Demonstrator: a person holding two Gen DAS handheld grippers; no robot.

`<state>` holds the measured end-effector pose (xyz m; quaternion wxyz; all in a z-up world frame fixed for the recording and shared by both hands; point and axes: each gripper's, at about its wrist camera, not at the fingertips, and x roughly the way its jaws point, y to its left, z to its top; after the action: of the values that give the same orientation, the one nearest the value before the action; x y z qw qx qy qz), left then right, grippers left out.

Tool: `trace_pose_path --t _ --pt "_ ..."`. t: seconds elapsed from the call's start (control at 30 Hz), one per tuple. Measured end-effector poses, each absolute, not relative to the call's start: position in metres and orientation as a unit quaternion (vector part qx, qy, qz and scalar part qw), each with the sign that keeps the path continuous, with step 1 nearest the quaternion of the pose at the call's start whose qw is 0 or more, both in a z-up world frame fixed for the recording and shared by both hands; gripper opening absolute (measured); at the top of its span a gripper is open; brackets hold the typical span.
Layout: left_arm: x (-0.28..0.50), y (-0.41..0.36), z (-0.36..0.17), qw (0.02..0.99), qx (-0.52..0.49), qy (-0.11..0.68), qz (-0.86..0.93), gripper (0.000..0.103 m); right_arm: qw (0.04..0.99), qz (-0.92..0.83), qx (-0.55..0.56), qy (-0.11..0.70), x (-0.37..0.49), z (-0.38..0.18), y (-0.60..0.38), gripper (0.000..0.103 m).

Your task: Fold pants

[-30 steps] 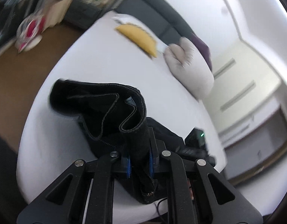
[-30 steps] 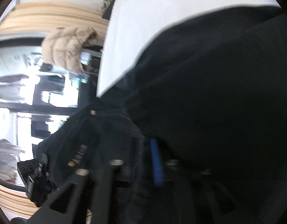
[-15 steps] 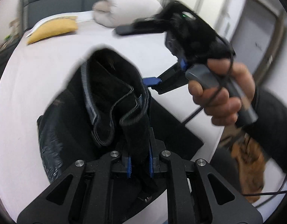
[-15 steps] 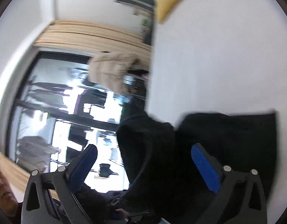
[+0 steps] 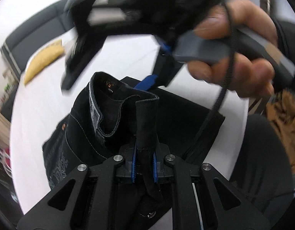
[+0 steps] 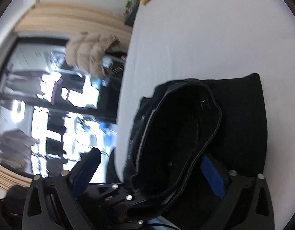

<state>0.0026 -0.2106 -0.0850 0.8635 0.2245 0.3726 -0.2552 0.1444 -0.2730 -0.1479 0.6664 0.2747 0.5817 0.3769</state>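
While the left claw (image 5: 144, 165) pinches a strip of the black pants (image 5: 116, 118) at the waistband, the soft, limp denim slumps onto the white bed (image 5: 42, 99). From the right wrist, the right claw (image 6: 149, 172) has just been closing yet gapes unclamped around the waistband (best gripped at its thick seam).

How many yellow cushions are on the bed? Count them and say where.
1. The yellow cushion lies at the far end of the white bed, near the dark headboard, beyond the black pants. Others may be hidden behind the person's hand.
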Motion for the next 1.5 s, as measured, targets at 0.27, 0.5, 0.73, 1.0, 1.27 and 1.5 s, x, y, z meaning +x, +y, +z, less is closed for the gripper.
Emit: trace_pose_path --t 0.27,0.5,0.73,1.0,1.27,1.5 --pt "-0.018 -0.245 -0.099 0.854 0.306 0.338 -0.251 0.011 0.688 0.328 0.219 0.61 0.145 -0.164 -0.29 0.021" --pt "-0.015 -0.261 -0.102 0.851 0.327 0.316 -0.263 0.011 0.7 0.323 0.242 0.59 0.148 -0.161 -0.313 0.019" --pt "-0.032 -0.259 -0.104 0.83 0.327 0.346 -0.29 0.017 0.67 0.301 0.351 0.581 0.139 -0.208 -0.346 0.03" --pt "-0.022 -0.164 -0.039 0.868 0.151 0.375 -0.287 0.055 0.685 0.29 0.386 0.546 0.115 -0.188 -0.359 0.074" --pt "0.044 -0.104 -0.059 0.874 0.054 0.427 -0.227 0.054 0.696 0.265 0.298 0.597 0.108 -0.189 -0.327 0.021" --pt "0.08 -0.093 -0.076 0.872 0.038 0.438 -0.216 0.053 0.713 0.238 0.324 0.575 0.092 -0.196 -0.347 0.01"
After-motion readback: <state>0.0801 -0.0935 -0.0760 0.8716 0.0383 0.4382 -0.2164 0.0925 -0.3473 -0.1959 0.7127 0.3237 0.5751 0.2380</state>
